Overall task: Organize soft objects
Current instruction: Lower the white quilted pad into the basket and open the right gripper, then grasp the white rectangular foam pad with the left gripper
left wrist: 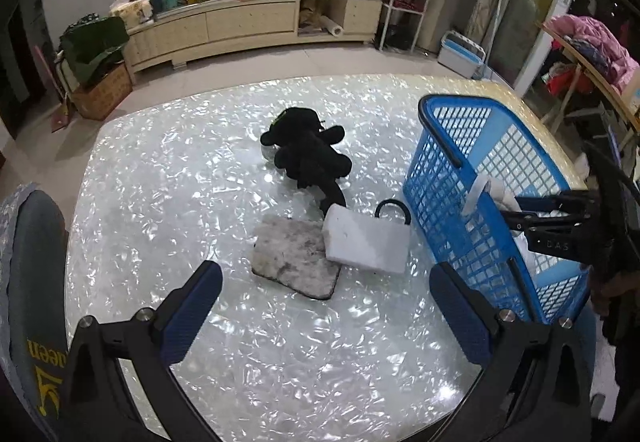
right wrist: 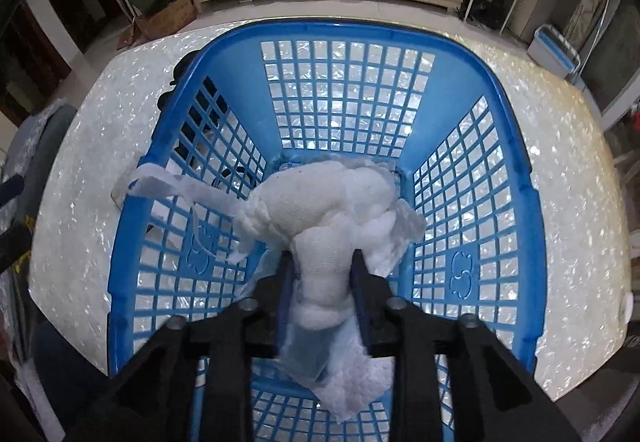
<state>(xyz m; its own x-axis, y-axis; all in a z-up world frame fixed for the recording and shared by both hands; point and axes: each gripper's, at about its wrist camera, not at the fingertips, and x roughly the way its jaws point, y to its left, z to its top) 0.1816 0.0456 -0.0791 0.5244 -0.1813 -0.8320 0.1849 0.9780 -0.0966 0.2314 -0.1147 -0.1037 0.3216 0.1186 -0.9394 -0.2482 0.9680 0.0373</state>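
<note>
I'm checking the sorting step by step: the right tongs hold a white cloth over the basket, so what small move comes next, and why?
Probably open the right tongs and let the white cloth drop. It is pinched between the fingers, already inside the rim of the blue basket, whose mesh floor looks bare below. The left tongs hang open over the table, near the foam block and the grey pad.

The blue basket (left wrist: 480,202) runs behind the right gripper (left wrist: 520,214) in the left wrist view, hiding its near corner. A black loop (left wrist: 394,208) is half hidden behind the white foam block (left wrist: 366,242). The print on the grey chair back (left wrist: 36,282) is cut off.
</note>
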